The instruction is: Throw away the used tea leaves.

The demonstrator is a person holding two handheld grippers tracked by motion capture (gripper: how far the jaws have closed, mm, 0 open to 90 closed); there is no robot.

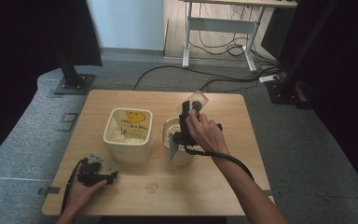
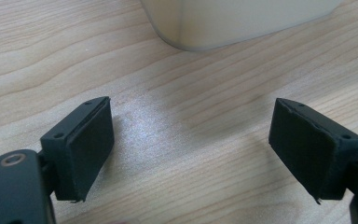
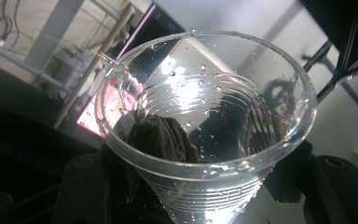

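High view: on the desk [image 1: 121, 179], the left gripper [image 1: 103, 177] rests at seven o'clock, near a cream tub [image 1: 127, 135]; the right gripper [image 1: 189, 116] lifts a clear plastic cup [image 1: 198, 99] above a metal pot [image 1: 181, 140].

Left gripper view: jaws gape wide, empty.

Right gripper view: jaws clamp the wet cup [image 3: 205, 126].

The table [image 1: 121, 186] is pale wood-grain with a smooth, slightly sheeny top; on it the cream tub [image 1: 128, 140] looks like matt plastic, beside it the metal pot [image 1: 179, 156] shines dully, and above that pot the clear glossy ribbed plastic cup [image 3: 205, 126] carries water droplets.
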